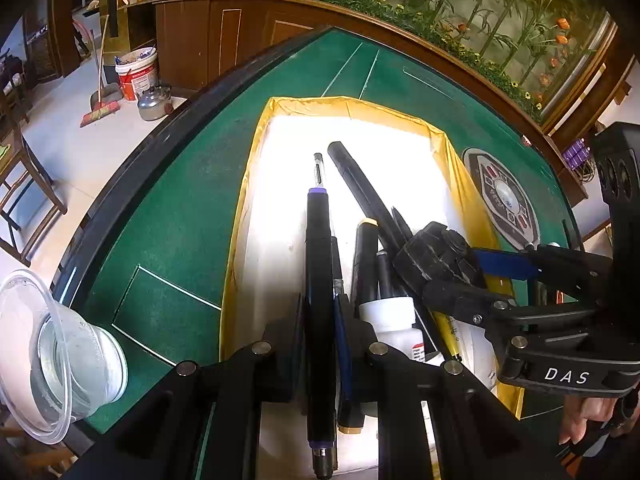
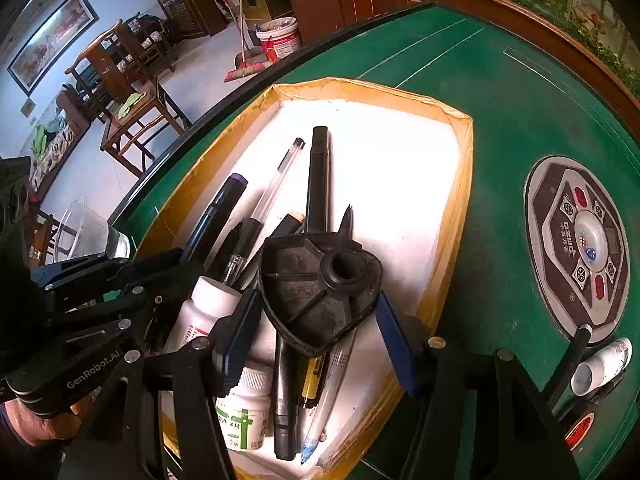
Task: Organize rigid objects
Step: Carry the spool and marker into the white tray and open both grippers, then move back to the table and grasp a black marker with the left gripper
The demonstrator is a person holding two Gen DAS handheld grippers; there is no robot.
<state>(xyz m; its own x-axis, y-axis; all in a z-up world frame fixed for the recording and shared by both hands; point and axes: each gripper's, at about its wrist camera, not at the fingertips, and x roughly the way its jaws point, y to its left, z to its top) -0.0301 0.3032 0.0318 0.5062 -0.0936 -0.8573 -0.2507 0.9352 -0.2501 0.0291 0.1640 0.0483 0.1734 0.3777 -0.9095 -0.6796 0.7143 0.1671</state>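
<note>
We hold a long black marker with purple ends (image 1: 320,300) clamped in our left gripper (image 1: 322,332), lower centre of its view, over the yellow-rimmed white tray (image 1: 248,200). Our right gripper (image 2: 316,320) is clamped on a black ribbed triangular plastic part (image 2: 320,284), centre frame, above pens and white bottles.
</note>
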